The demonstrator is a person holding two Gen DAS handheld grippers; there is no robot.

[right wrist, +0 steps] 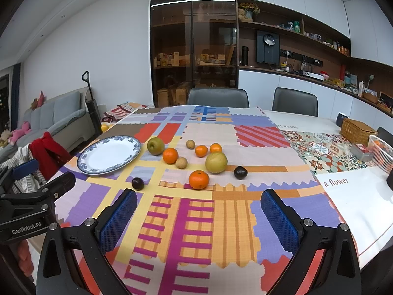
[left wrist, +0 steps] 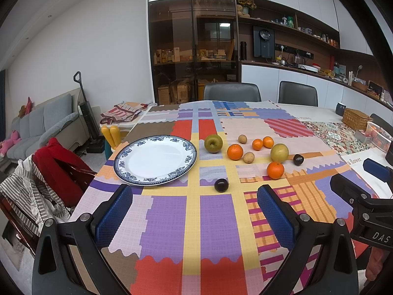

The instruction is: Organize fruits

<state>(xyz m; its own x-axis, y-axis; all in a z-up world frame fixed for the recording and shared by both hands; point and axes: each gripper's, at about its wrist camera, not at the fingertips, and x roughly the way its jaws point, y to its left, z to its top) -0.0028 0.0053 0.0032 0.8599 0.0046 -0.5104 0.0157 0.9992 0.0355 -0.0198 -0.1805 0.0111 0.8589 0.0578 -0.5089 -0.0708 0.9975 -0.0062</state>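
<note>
Your left gripper [left wrist: 195, 211] spread, empty | right gripper [right wrist: 199, 215] spread, empty | plate [left wrist: 127, 169] bare, far-left | fruit loose right of it | dark plum [left wrist: 221, 184] lies nearest, just ahead of your left gripper; round, no long axis.

Patchwork tablecloth [left wrist: 211, 221] covers table. Two grey chairs [left wrist: 232, 92] behind far edge. Wicker box [left wrist: 356, 118] and white mesh basket [left wrist: 378, 135] at right. Grey sofa [left wrist: 41, 127] at left, upright vacuum [left wrist: 84, 108] beside it. Red garment [left wrist: 56, 164] on near chair.
</note>
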